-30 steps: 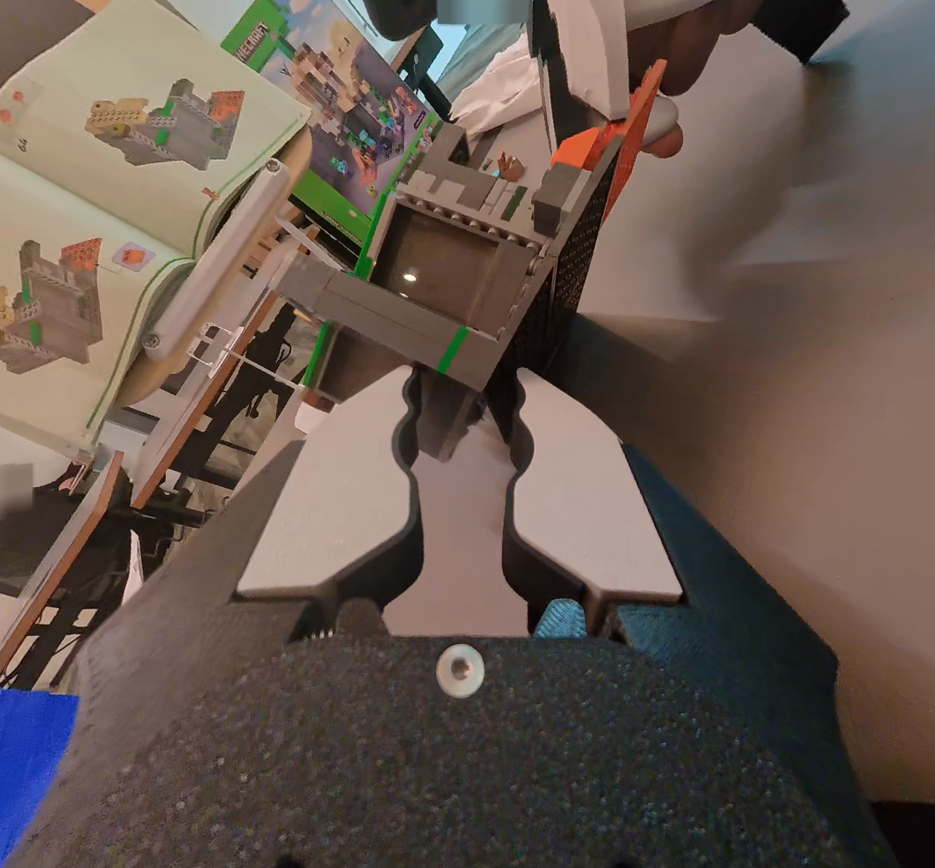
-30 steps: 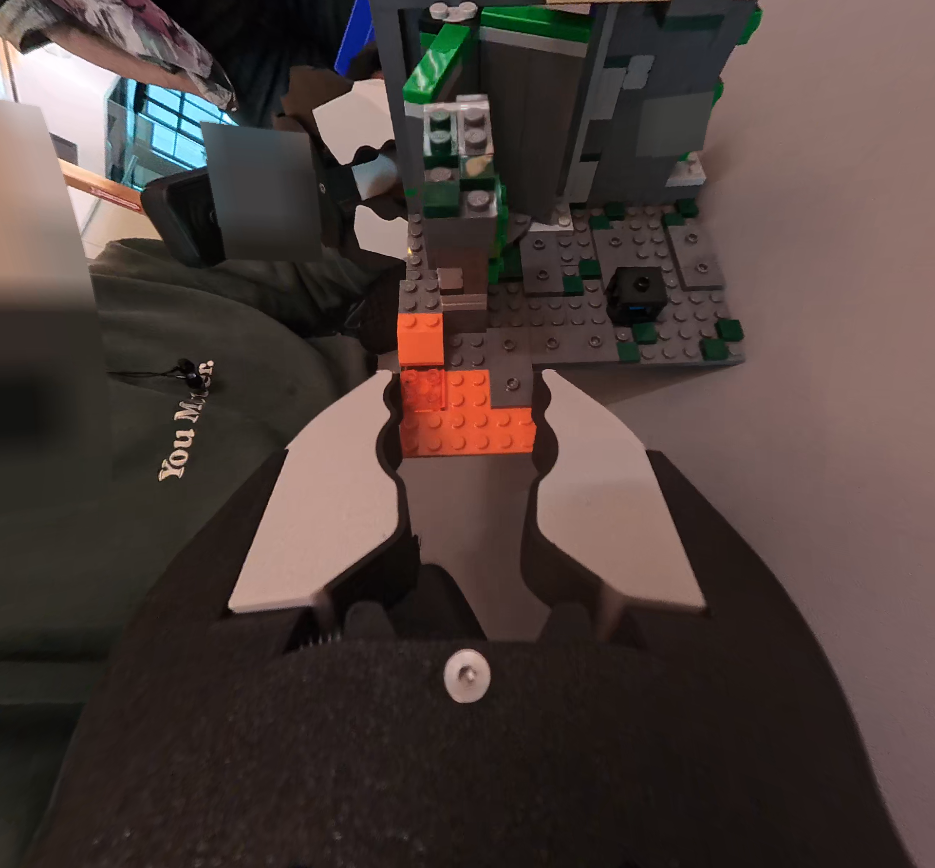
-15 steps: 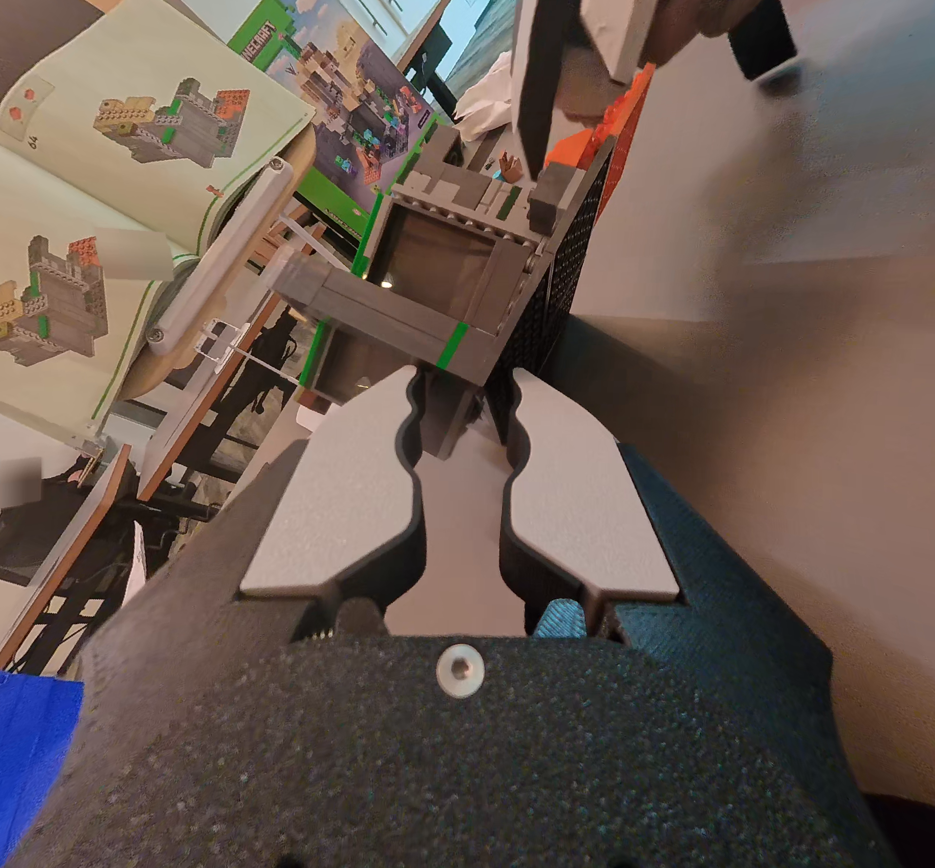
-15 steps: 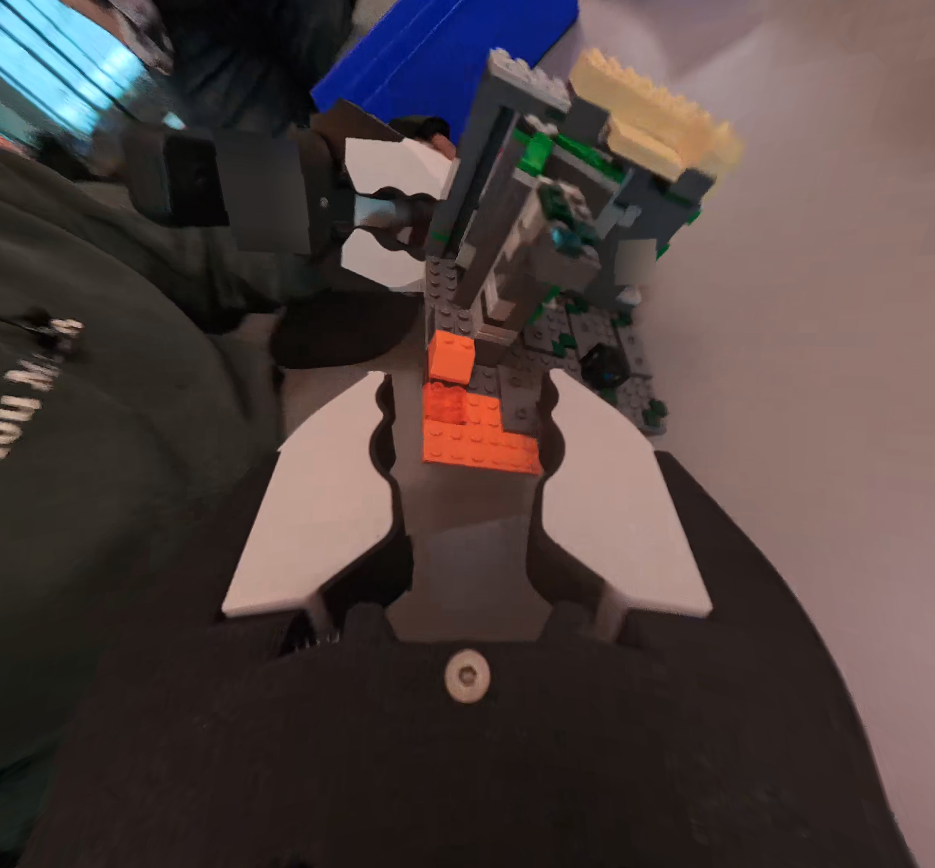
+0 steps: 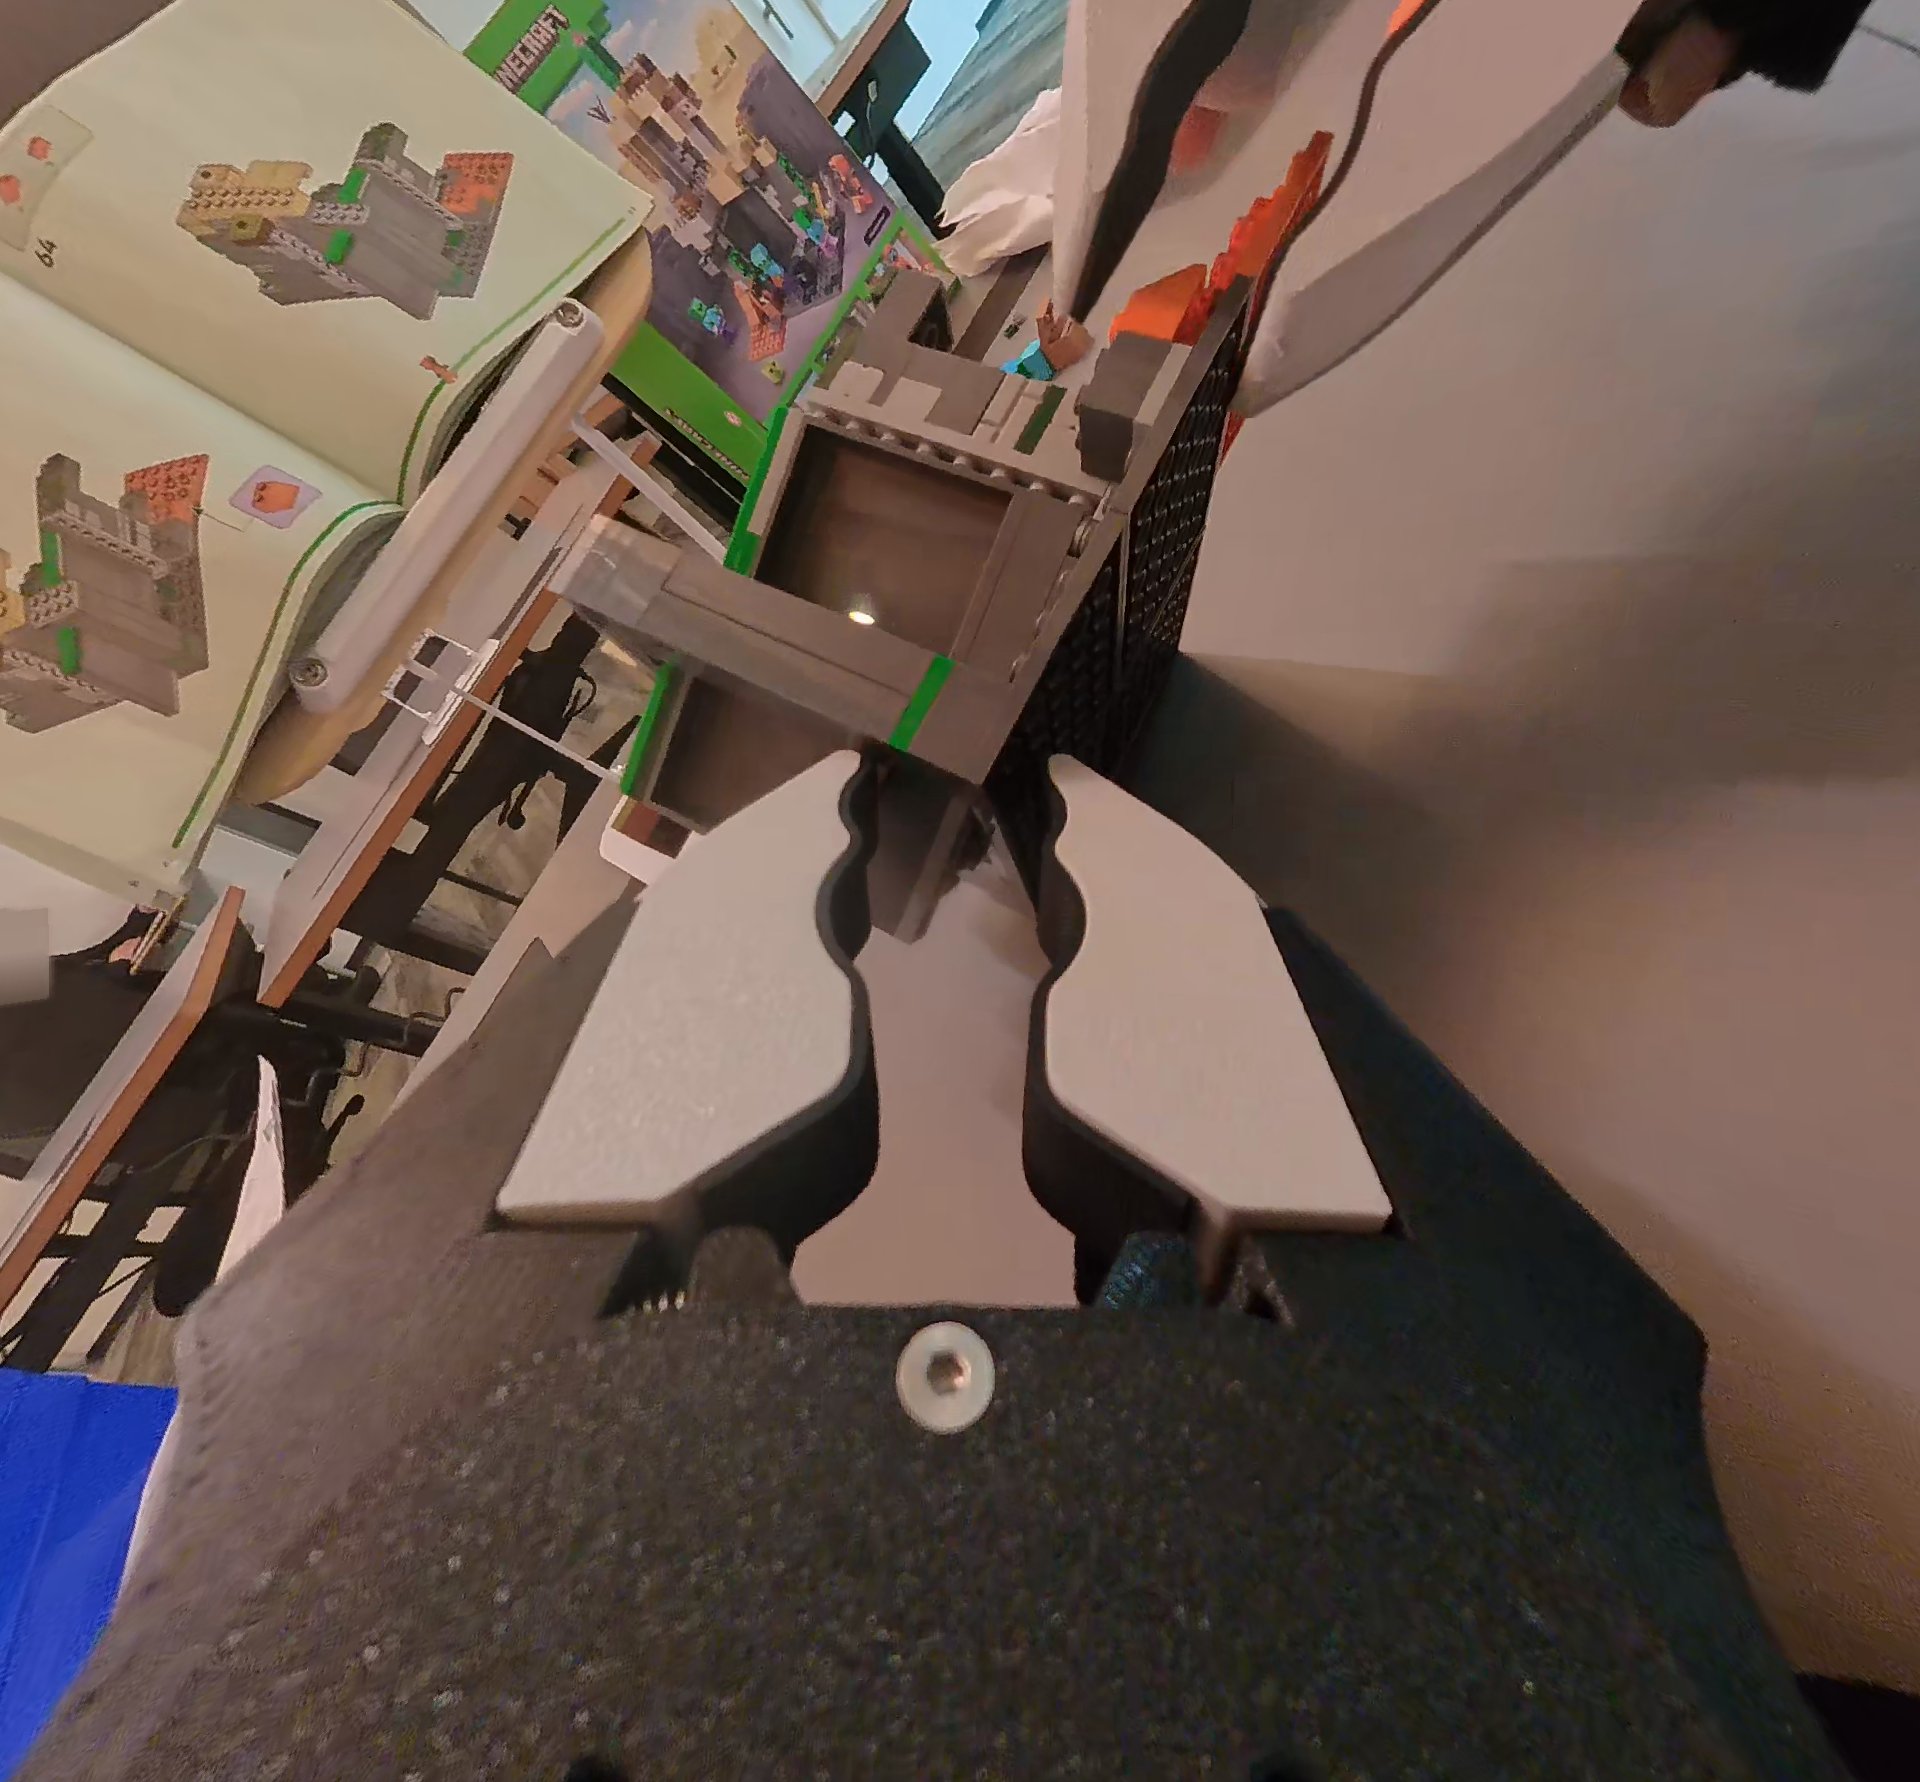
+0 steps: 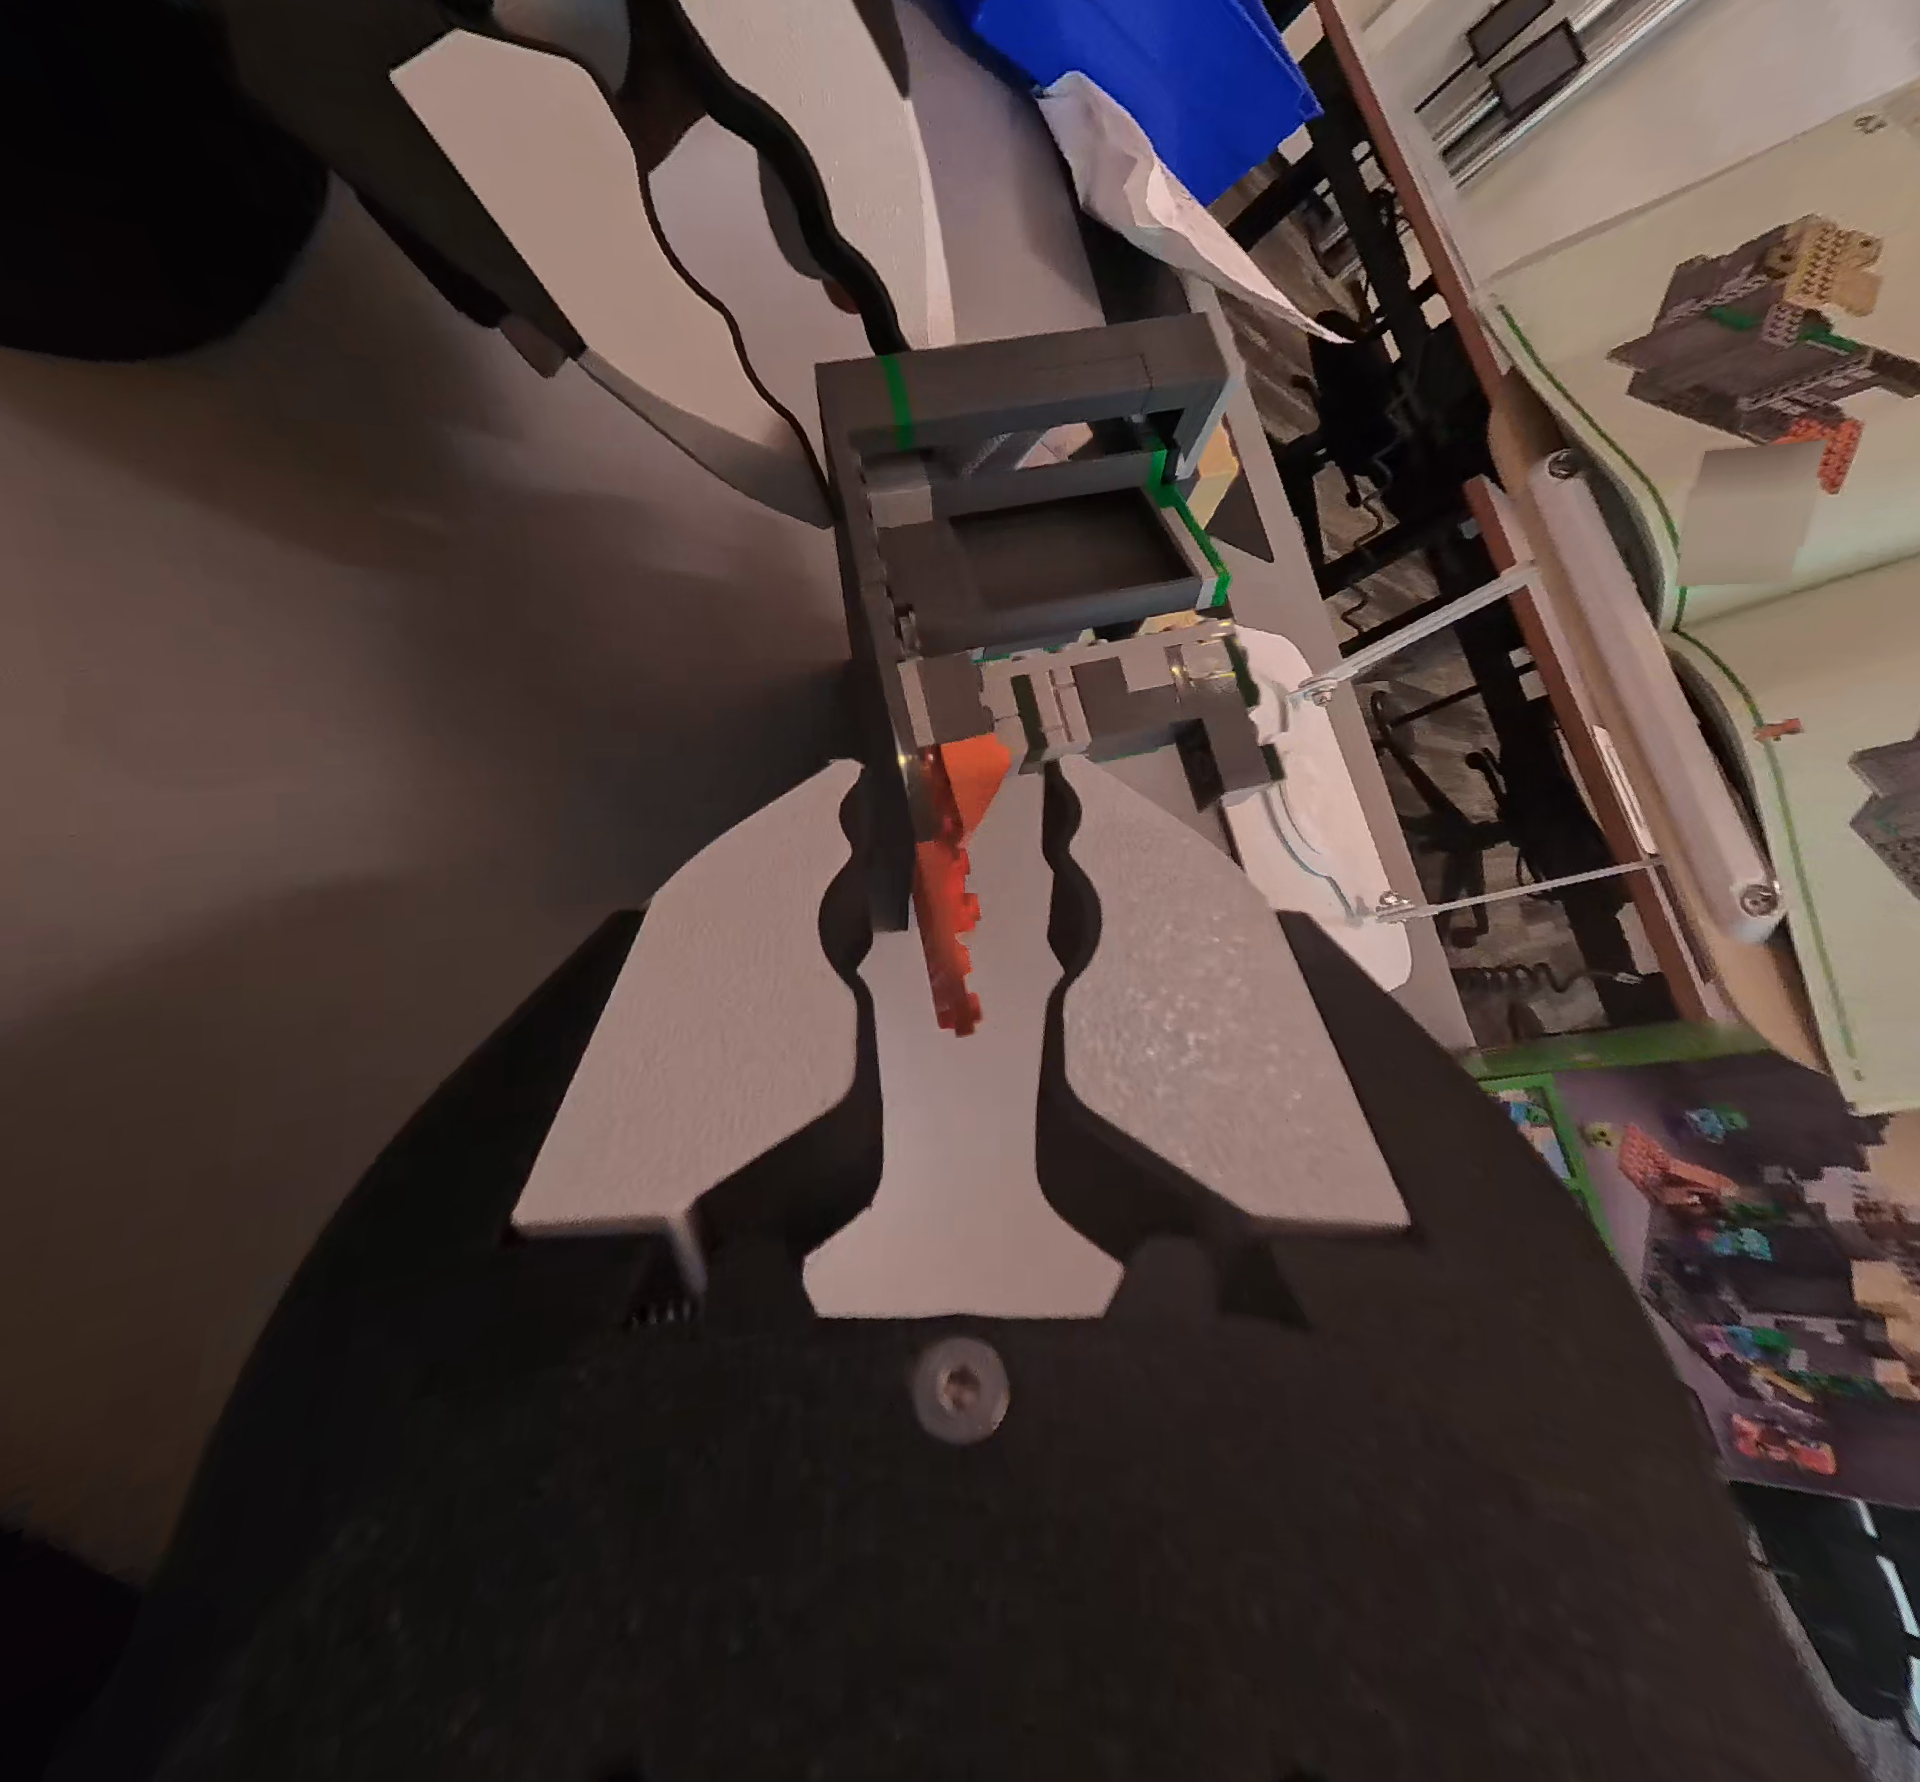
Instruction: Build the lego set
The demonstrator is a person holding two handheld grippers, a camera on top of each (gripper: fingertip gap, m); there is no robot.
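The lego model [image 5: 894, 589], grey walls with green strips on a dark base plate, is tipped on its side. My left gripper [image 5: 956, 776] is shut on a grey wall piece at the model's near end. It also shows in the right wrist view [image 6: 852, 402]. My right gripper [image 6: 951, 776] is shut on the far end of the model, with the dark base plate edge [image 6: 883, 839] and the orange plate [image 6: 951, 911] edge-on between its fingers. It also shows in the left wrist view [image 5: 1174, 350], straddling the orange bricks [image 5: 1164, 309].
The open instruction booklet [image 5: 260, 330] stands on a holder at the left, with the set's box [image 5: 727, 174] behind it. A blue bin [image 6: 1143, 49] and crumpled white paper [image 6: 1153, 174] lie beyond the model. A hand [image 5: 1673, 70] holds the right gripper. My right fingertips sit around 8 cm from my left ones.
The model has been tipped from upright onto its side. The right gripper rolled around the orange end, narrowed on the plate's edge, and came closer to the left gripper, which kept its hold.
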